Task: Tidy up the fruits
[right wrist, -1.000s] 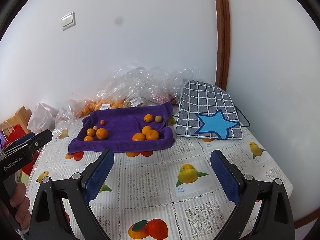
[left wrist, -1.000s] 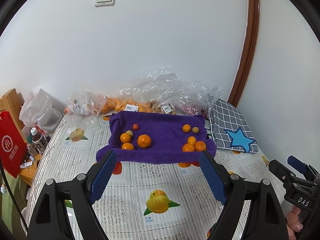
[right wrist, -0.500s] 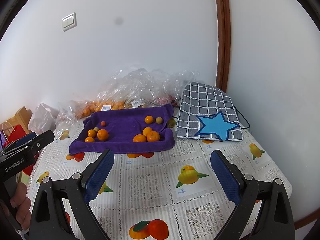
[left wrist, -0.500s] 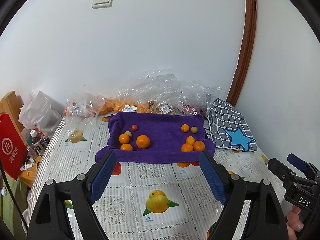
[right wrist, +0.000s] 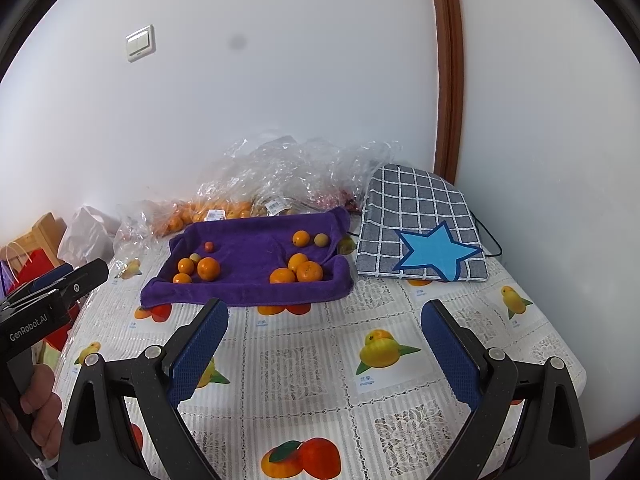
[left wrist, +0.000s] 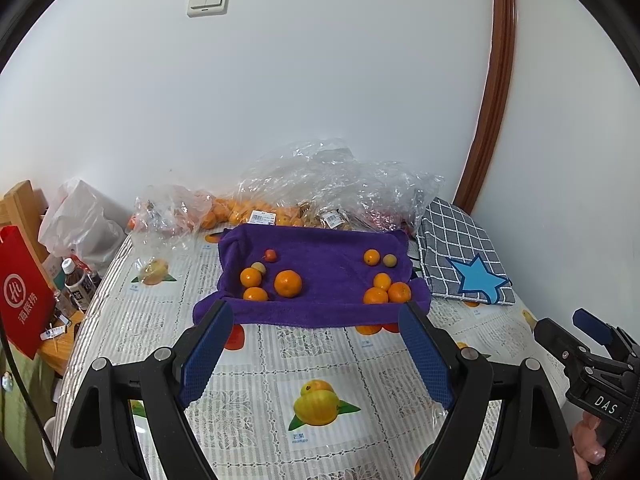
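I hold my left gripper [left wrist: 316, 354] and my right gripper [right wrist: 324, 350] level above the table [right wrist: 304, 364], each with its blue-padded fingers spread wide and nothing between them, so both cameras look past the pads straight at the fruit. The fruit lies on a purple towel [left wrist: 320, 264] spread toward the back of the table, its thick pile rucked up at the edges into a soft rim, which I judge keeps the round pieces from rolling off. They sit in two loose clusters well apart: on the left, a large orange [left wrist: 287, 283] with smaller mandarins, a pale yellowish fruit and a tiny red one [left wrist: 271, 255] nearby; on the right, two oranges touching [left wrist: 387, 294], another just behind, and a small mandarin beside a dull beige fruit [left wrist: 389, 260]. Such grouping would fit fruit already sorted as well as fruit waiting to be sorted by kind. The skins look glossy and firm, the shapes nearly spherical. Behind the towel, crinkled clear plastic bags [left wrist: 336, 188] hold more oranges. The tablecloth is slick, printed with fruit pictures, and a checked grey cushion with a blue star [right wrist: 424, 232] leans by the wall.
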Action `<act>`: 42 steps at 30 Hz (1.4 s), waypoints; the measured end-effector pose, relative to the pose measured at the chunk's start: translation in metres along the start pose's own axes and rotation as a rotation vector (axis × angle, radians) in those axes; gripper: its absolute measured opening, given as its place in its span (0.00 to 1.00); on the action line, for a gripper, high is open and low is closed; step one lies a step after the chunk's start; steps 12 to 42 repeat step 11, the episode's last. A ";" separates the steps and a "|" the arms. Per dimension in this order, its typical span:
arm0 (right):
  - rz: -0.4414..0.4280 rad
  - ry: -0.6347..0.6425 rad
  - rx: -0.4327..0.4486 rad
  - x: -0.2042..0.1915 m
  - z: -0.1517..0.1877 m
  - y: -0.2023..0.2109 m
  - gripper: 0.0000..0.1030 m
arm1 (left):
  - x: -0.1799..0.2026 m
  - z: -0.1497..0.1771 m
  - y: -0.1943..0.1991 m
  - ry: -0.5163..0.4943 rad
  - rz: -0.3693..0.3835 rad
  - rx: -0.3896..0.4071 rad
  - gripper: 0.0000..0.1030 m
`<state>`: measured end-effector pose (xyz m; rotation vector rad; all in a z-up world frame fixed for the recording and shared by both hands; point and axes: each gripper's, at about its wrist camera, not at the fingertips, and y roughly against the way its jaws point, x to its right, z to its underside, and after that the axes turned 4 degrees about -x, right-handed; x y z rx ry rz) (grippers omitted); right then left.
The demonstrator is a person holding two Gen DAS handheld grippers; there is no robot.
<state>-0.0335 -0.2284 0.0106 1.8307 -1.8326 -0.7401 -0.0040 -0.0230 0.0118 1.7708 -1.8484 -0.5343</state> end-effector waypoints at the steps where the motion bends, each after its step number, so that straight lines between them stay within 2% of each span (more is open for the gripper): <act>1: 0.001 0.001 0.000 0.000 0.000 0.000 0.94 | 0.000 0.000 0.000 0.001 0.000 -0.001 0.81; 42: -0.004 0.000 -0.002 0.000 0.000 -0.001 0.94 | -0.006 -0.001 0.001 0.011 -0.003 0.001 0.83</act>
